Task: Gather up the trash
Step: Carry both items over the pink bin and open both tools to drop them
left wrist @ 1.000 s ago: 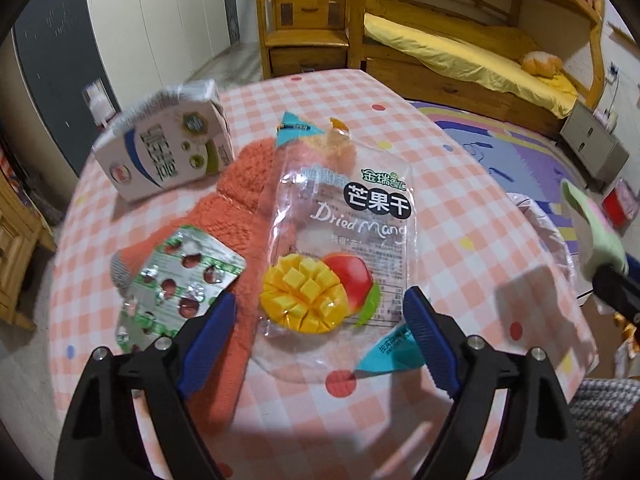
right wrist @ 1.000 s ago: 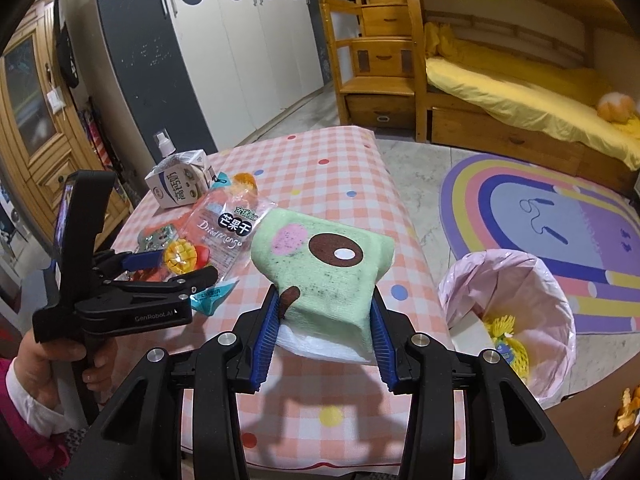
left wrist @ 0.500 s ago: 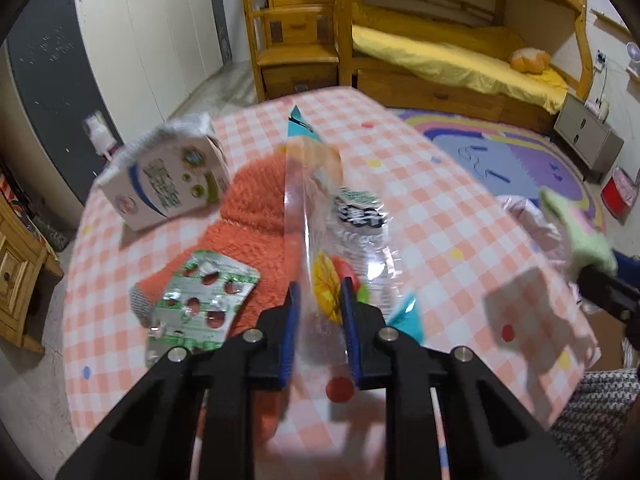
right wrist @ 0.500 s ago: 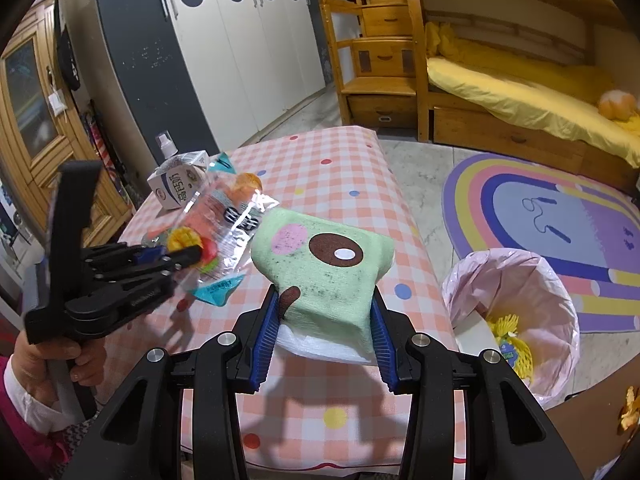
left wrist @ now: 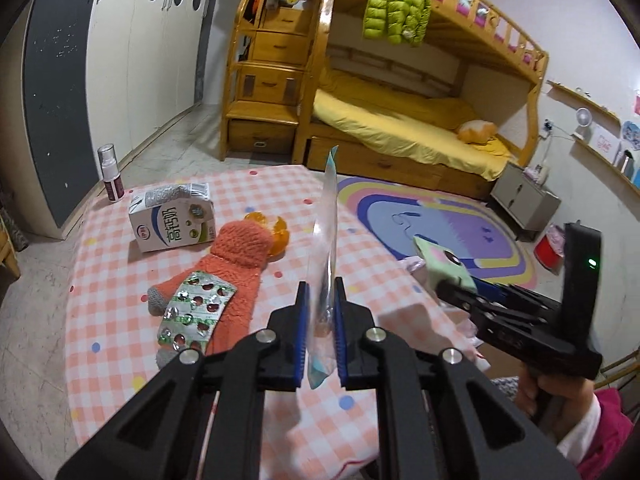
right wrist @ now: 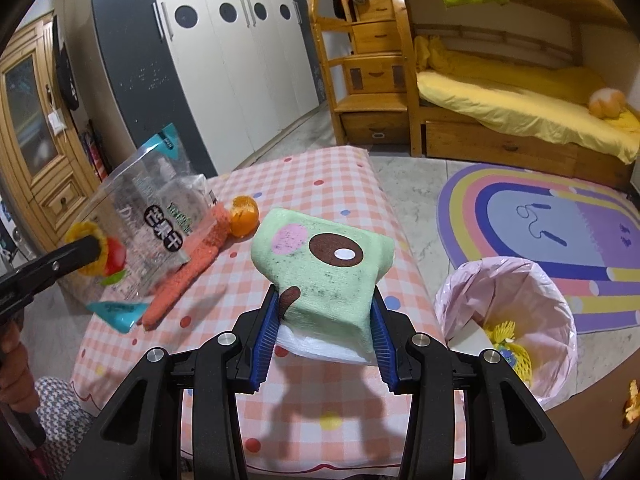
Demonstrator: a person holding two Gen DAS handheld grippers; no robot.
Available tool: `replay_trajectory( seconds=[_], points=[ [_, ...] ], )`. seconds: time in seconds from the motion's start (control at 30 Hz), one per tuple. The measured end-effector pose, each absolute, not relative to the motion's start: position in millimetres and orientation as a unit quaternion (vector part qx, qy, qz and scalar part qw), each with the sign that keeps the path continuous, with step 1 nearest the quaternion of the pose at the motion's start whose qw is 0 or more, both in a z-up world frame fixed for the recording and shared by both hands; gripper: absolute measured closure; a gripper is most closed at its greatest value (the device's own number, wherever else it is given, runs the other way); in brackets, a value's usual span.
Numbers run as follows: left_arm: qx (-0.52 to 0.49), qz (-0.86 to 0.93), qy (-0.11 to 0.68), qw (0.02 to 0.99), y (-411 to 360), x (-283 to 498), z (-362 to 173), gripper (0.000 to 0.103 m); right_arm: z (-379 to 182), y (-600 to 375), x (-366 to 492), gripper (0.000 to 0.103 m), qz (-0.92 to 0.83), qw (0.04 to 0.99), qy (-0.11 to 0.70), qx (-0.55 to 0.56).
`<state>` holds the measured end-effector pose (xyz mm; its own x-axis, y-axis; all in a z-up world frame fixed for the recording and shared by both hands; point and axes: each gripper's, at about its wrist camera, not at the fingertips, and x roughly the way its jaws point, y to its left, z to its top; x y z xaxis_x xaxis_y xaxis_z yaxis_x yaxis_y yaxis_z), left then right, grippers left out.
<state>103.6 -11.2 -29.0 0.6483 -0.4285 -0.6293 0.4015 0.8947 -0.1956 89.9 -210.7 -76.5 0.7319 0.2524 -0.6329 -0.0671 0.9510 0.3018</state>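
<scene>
My left gripper [left wrist: 321, 316] is shut on a clear dried mango bag [left wrist: 326, 232], held edge-on and lifted above the checked table [left wrist: 260, 184]. The bag shows flat in the right wrist view [right wrist: 148, 224], hanging from the left gripper [right wrist: 90, 250]. My right gripper [right wrist: 324, 312] is shut on a green folded cloth [right wrist: 324, 264] with a white layer under it, held above the table's right edge. A pink-lined trash bin [right wrist: 508, 320] stands on the floor right of the table, with yellow netting inside.
On the table lie a milk carton [left wrist: 172, 224], an orange fuzzy sock [left wrist: 236, 272], a blister pack [left wrist: 196, 312] on the sock, and orange peel [left wrist: 276, 232]. A spray bottle [left wrist: 109, 174] stands at the far left corner. A bunk bed [left wrist: 400, 120] and rainbow rug [left wrist: 440, 224] lie beyond.
My left gripper closed on the mango bag and lifted it off the table, turning it upright. The right gripper kept hold of the green cloth, almost still.
</scene>
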Motion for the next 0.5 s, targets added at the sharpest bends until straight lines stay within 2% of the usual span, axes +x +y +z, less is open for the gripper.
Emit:
replay_trajectory(
  seconds=[0.5],
  points=[
    [0.036, -0.290, 0.358, 0.887, -105.0, 86.6, -47.5, 0.093, -52.3, -275.7, 53.9, 0.060, 0.004, 0.925, 0.360, 0.120]
  ],
)
